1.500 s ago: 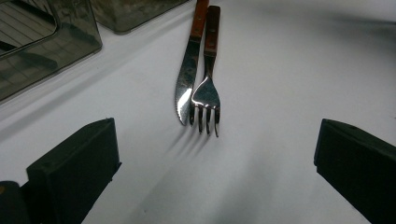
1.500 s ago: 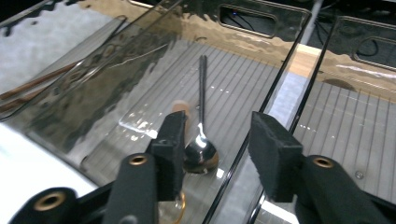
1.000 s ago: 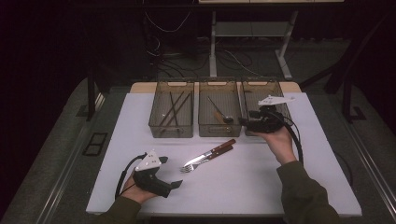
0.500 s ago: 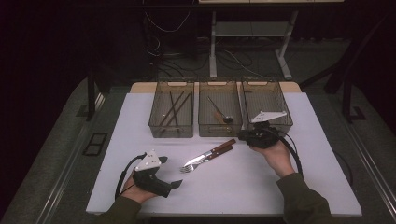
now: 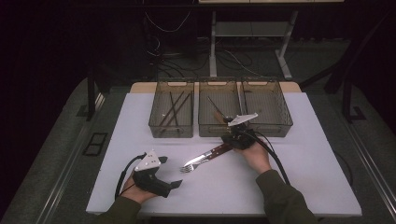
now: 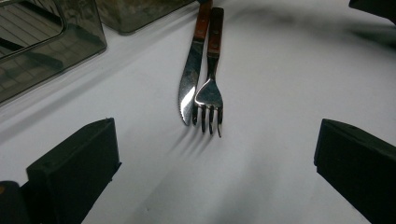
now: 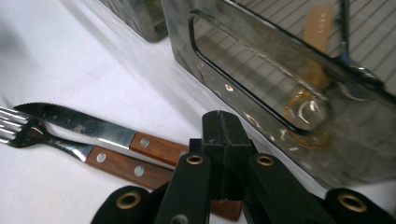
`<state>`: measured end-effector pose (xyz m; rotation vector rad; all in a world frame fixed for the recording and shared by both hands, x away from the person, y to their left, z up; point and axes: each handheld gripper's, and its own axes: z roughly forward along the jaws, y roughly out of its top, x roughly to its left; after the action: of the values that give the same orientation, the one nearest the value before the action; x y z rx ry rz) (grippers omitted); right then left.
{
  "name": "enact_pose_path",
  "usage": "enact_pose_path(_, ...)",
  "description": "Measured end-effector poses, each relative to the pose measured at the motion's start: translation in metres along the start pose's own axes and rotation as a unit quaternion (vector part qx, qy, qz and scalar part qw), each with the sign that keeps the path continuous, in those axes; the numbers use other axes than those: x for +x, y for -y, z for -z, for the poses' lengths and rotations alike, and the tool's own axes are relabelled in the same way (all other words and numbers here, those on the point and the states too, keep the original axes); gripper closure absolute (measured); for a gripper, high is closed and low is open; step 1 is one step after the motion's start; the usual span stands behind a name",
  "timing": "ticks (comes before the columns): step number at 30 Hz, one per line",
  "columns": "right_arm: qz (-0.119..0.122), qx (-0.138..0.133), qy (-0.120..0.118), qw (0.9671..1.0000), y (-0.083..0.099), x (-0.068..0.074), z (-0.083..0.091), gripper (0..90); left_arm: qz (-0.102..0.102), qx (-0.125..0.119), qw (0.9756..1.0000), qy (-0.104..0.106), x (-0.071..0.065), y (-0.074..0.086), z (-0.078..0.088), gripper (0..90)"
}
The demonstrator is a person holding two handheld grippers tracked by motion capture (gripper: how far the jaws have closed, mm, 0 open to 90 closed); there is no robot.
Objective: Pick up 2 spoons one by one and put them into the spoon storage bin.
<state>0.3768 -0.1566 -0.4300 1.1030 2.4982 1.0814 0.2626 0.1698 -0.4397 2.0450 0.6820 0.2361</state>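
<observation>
A knife [image 5: 212,153] and a fork [image 5: 192,165], both with brown wooden handles, lie side by side on the white table [image 5: 299,177]. My right gripper [image 5: 229,140] hovers at their handle ends. In the right gripper view its jaws have just been closing and now stand pressed together [image 7: 224,140] with nothing between them, just above the knife [image 7: 93,128] and fork [image 7: 70,149]. My left gripper [image 5: 171,171] rests near the front left, open. In the left gripper view, my left gripper [image 6: 215,163] points at the fork tines [image 6: 210,116] and the knife [image 6: 191,70].
Three clear smoky trays stand in a row at the back. The left tray [image 5: 170,131] holds dark sticks and the middle tray [image 5: 210,130] holds utensils. The right tray [image 5: 276,128] sits just behind my right gripper. A cable [image 5: 275,161] trails along the right forearm.
The right gripper has come down and left from the right tray to the handle ends of the knife and fork, and its jaws have shut. The left gripper has stayed still.
</observation>
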Motion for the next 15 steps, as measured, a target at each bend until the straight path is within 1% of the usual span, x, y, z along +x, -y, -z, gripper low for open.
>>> enact_pose_path(4, 0.002, 0.011, 0.002, 0.9999, -0.002, 0.002, -0.008, 89.9, 0.000, 0.000, 1.0000, 0.000, 0.000, 0.000, 0.000, 0.0)
enact_pose_path(8, 0.009, 0.019, 0.007, 0.9998, -0.002, 0.002, -0.014, 89.9, 0.000, 0.000, 1.0000, 0.001, 0.000, 0.000, 0.000, 0.0)
enact_pose_path(9, 0.006, 0.022, 0.009, 0.9997, -0.002, 0.003, -0.015, 89.9, 0.000, 0.000, 1.0000, 0.001, 0.000, 0.000, 0.000, 0.0)
enact_pose_path(10, 0.010, 0.023, 0.011, 0.9996, -0.002, 0.002, -0.017, 89.9, 0.000, 0.000, 1.0000, 0.001, 0.000, 0.000, 0.000, 0.0)
enact_pose_path(15, 0.007, 0.027, 0.011, 0.9996, -0.001, 0.003, -0.017, 90.0, 0.000, -0.001, 1.0000, 0.001, 0.000, 0.000, 0.000, 0.0)
